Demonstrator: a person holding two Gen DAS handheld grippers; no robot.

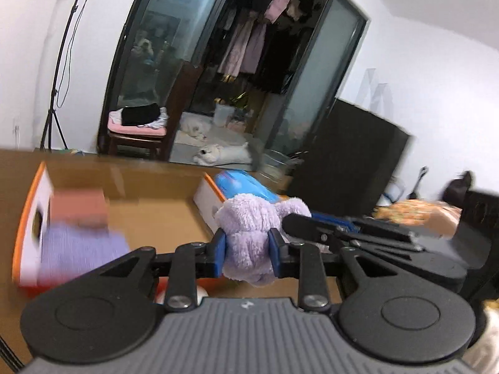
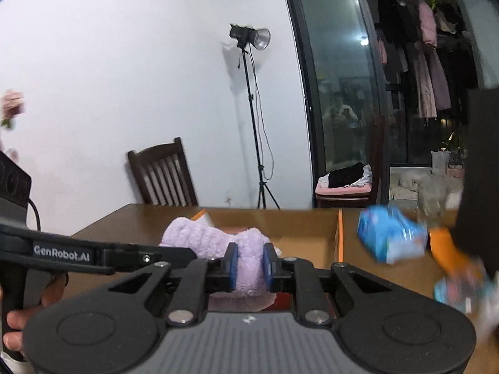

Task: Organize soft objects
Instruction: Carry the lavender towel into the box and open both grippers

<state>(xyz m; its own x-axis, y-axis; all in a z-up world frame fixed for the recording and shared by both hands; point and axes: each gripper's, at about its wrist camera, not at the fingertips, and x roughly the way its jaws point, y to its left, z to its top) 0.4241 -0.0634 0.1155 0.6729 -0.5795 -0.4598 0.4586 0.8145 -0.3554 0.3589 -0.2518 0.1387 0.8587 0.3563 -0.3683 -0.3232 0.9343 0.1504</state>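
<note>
Both claws had the lilac plush cloth (image 1: pixel 249 233) pinched, the left claw (image 1: pixel 248 254) pressed together on one bunched end and the right claw (image 2: pixel 250 266) on another, so the cloth hung between them clear of the desk (image 1: pixel 149 215). Ahead and to the left of the left claw sat an orange-edged box (image 1: pixel 29 224) already holding folded pieces; another box with a blue item (image 1: pixel 246 185) lay just beyond the cloth. The step seemed to be carrying the cloth over for folding or stowing. Doing it well probably meant keeping both pinches firm, moving the claws level together, and holding the cloth taut enough not to drag.
</note>
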